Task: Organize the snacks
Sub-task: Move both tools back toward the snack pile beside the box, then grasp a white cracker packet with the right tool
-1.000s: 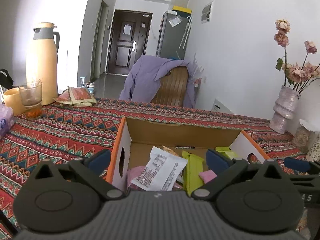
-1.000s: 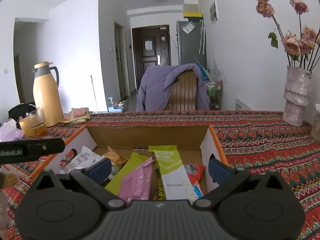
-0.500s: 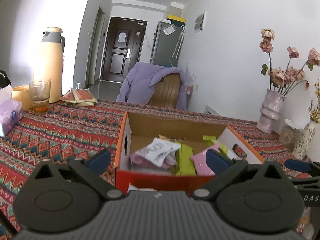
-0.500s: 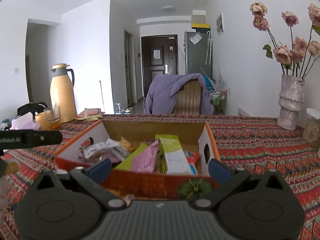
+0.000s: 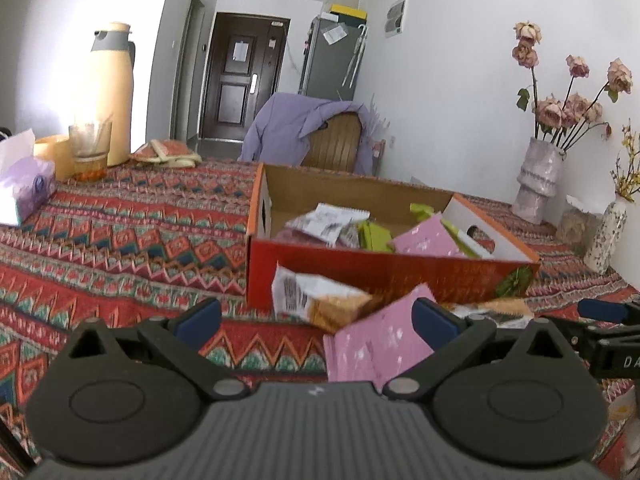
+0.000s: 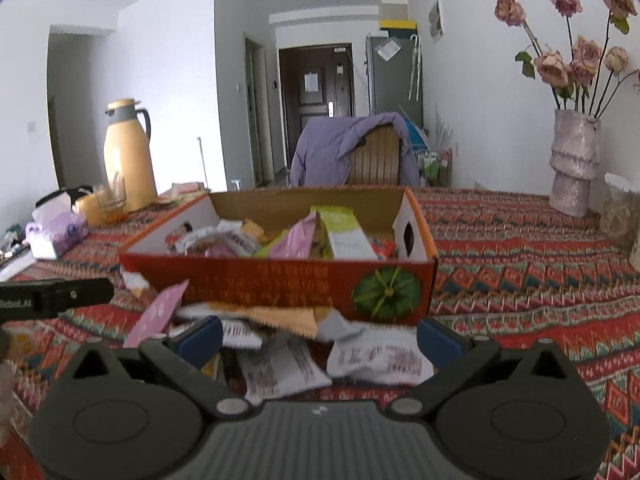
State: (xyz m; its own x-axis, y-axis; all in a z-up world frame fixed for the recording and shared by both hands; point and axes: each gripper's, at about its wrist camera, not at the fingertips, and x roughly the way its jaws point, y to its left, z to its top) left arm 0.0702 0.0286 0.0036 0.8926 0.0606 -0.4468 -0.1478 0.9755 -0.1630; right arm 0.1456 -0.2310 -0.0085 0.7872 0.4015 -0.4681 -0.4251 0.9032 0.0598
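Cardboard, orange outside and plain brown within, makes the open box (image 6: 280,280) that stands mid-table on the patterned cloth (image 6: 520,264), likely as the collecting bin, since several snack packets already lie heaped inside it. More packets lie loose on the cloth against its near wall, probably waiting to go in: I count one pink packet (image 5: 372,344), one tan one (image 5: 320,304) and at least two white ones (image 6: 376,356), though the pile overlaps. The left gripper (image 5: 316,320) and right gripper (image 6: 318,334) both hang low over this pile, fingers spread wide, pinching nothing, presumably ready to pick one.
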